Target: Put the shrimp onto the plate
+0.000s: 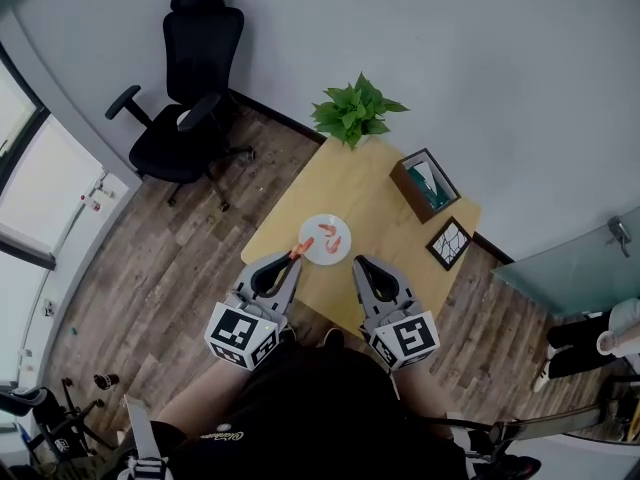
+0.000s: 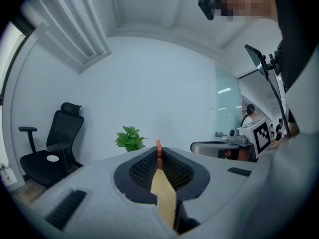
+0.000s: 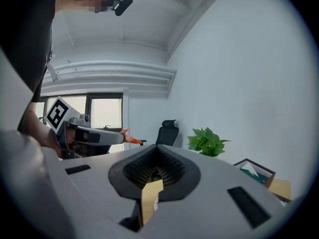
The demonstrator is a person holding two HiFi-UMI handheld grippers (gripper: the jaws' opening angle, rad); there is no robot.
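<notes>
I am clamping the left tool (image 2: 158,152) on a shrimp (image 2: 158,144), projecting beyond its tips; the right tool (image 3: 154,170) is resting closed, empty.

no legible txt, nos. or brands anywhere, shirt print (image 1: 222,432) too small & blurry to read

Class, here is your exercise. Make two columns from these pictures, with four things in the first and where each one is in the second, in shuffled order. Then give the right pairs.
Things
1. orange shrimp
2. round white plate
3. leafy green potted plant
4. black office chair

Places
A. on the wooden floor
B. at the table's far corner
C. pinched in the left gripper
D. on the yellow table, bearing more shrimp

Pairs: 1-C, 2-D, 3-B, 4-A
</notes>
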